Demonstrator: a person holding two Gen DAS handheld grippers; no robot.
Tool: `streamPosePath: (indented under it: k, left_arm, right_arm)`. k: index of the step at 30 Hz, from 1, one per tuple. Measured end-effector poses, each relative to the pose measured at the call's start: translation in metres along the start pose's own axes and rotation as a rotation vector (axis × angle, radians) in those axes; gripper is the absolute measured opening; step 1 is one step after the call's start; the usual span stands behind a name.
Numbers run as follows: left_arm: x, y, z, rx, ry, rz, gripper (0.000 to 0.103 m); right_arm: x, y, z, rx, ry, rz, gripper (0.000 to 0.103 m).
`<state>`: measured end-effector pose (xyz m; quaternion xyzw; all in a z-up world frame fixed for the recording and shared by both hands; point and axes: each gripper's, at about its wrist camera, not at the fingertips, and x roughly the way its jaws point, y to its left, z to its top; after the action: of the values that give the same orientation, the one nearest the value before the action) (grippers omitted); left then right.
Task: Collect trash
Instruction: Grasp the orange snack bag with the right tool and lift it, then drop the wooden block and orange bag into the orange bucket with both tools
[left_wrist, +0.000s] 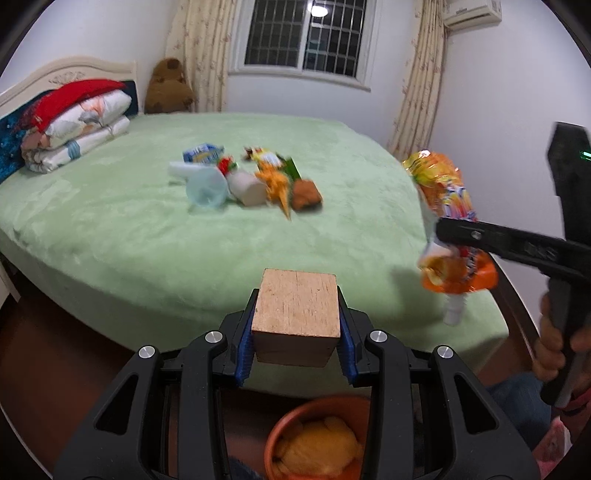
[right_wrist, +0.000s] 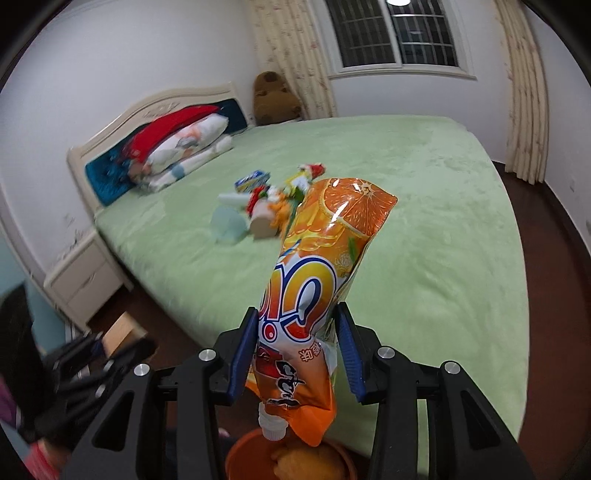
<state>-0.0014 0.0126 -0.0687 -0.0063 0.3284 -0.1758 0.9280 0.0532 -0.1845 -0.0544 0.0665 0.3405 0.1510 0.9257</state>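
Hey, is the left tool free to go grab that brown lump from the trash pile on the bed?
Probably not yet. The left tool is clamped on a wooden block, so its jaws are occupied. The path across the bed to the brown lump looks unobstructed otherwise.

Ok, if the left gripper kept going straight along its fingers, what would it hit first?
Probably the green bed cover; the left gripper, shut on the wooden block, aims short of the trash pile. Depth is unclear.

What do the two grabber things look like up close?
Both the left gripper and right gripper are black plastic frames with triangle-shaped cutouts and round silver bolts. Each has two fingers lined with ribbed blue pads.
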Motion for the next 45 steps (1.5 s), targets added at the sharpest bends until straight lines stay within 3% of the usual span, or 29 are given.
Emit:
streamPosePath:
  k: [7, 14, 22, 31, 32, 33, 34, 35, 36, 45]
  left_arm:
    - [0.023, -0.014, -0.059, -0.018, 0.198, -0.030, 0.036]
    - [0.060, -0.028, -0.125, -0.070, 0.441, -0.058, 0.036]
    - [0.111, -0.029, -0.179, -0.130, 0.651, 0.001, 0.036]
    - [0.132, -0.028, -0.205, -0.127, 0.719, 0.049, 0.036]
    - [0.133, -0.027, -0.203, -0.130, 0.722, 0.052, 0.037]
    - [0.133, -0.024, -0.204, -0.141, 0.724, 0.057, 0.044]
    - [0.134, -0.024, -0.203, -0.149, 0.725, 0.057, 0.051]
    - [0.133, -0.021, -0.202, -0.162, 0.716, 0.065, 0.063]
    - [0.133, -0.021, -0.201, -0.165, 0.706, 0.073, 0.069]
    - [0.124, -0.019, -0.188, -0.168, 0.660, 0.099, 0.073]
  right_arm:
    - [-0.010, -0.001, -0.065, -0.032, 0.119, 0.043, 0.042]
    - [0.020, -0.004, -0.142, -0.047, 0.336, 0.055, 0.042]
    - [0.065, -0.010, -0.202, -0.014, 0.526, 0.060, 0.041]
    - [0.089, -0.023, -0.227, 0.042, 0.620, 0.039, 0.040]
    - [0.087, -0.027, -0.225, 0.044, 0.620, 0.035, 0.045]
    - [0.088, -0.028, -0.226, 0.046, 0.618, 0.034, 0.057]
    - [0.090, -0.027, -0.223, 0.046, 0.618, 0.026, 0.081]
    - [0.087, -0.028, -0.221, 0.042, 0.597, 0.009, 0.083]
    - [0.085, -0.028, -0.219, 0.039, 0.584, 0.005, 0.083]
    - [0.062, -0.044, -0.201, 0.110, 0.499, 0.002, 0.083]
